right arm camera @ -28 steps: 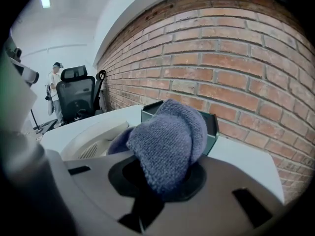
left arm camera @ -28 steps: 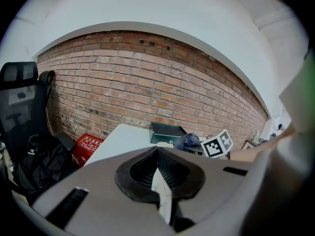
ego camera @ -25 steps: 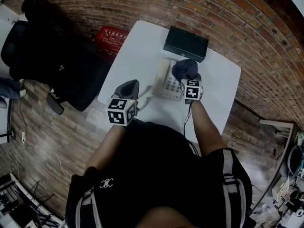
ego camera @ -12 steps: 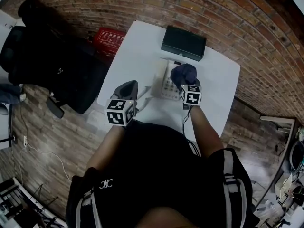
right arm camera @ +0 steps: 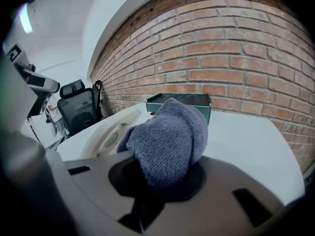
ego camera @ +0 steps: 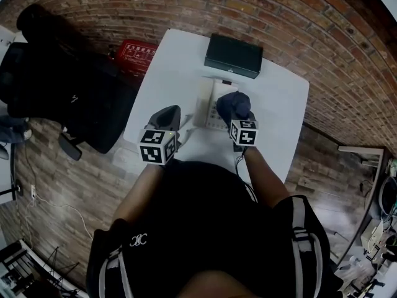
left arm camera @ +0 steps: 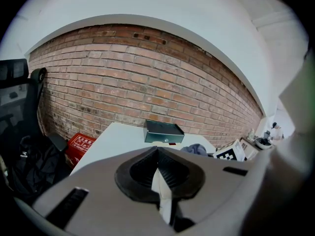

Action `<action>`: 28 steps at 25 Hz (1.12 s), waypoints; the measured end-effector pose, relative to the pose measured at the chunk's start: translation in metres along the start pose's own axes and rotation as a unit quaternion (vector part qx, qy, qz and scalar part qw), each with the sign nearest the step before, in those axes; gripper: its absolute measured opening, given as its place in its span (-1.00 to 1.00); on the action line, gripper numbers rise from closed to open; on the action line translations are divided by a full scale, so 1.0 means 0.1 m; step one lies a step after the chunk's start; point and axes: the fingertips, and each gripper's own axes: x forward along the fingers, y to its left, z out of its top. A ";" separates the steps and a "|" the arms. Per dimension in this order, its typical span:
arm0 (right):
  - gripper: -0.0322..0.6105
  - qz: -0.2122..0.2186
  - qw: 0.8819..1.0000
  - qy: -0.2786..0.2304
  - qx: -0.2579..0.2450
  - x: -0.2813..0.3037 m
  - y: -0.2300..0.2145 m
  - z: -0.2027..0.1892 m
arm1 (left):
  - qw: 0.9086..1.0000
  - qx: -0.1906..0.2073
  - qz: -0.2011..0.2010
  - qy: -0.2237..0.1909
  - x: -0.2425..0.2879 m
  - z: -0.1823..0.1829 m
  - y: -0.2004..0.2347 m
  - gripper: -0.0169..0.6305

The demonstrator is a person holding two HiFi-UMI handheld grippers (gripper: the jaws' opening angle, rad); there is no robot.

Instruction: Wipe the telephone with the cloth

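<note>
- Right gripper (ego camera: pixel 239 118): jaws clamped on a bunched blue-grey cloth (ego camera: pixel 234 102), which bulges out forward beyond the jaws.
- Cloth: lies over the right-hand part of the telephone (ego camera: pixel 213 103); whether it presses on it cannot be told.
- Telephone: pale, lying near the middle of the white table (ego camera: pixel 177 64), with its handset (right arm camera: pixel 114 123) along its left side, uncovered.
- Left gripper (left arm camera: pixel 158 173): jaws together with nothing between them, held at the near left edge of the table, apart from the telephone.
- Dark box (ego camera: pixel 234 56): at the far edge of the table, just behind the telephone.
- Red box (ego camera: pixel 139 47): on the floor beside the table's left side, near a black chair (ego camera: pixel 62 85).
</note>
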 end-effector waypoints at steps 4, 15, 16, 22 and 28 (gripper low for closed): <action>-0.79 0.000 1.000 0.008 0.009 -0.10 0.07 -0.16 | 1.000 -0.001 -0.005 0.001 0.02 -0.02 -0.03 -0.96; -0.79 0.007 0.999 0.042 -0.007 -0.17 0.14 -0.24 | 1.000 -0.003 -0.005 0.002 0.00 -0.03 -0.02 -0.96; -0.79 0.005 0.999 0.040 -0.010 -0.17 0.14 -0.19 | 1.000 -0.004 -0.004 0.001 -0.01 -0.02 -0.01 -0.96; -0.79 0.016 1.000 0.004 -0.026 -0.15 0.25 0.20 | 1.000 -0.010 0.011 -0.005 -0.10 -0.03 0.12 -0.96; -0.79 0.042 0.998 -0.014 -0.051 -0.05 0.47 0.46 | 1.000 -0.017 0.021 -0.004 -0.16 -0.05 0.19 -0.96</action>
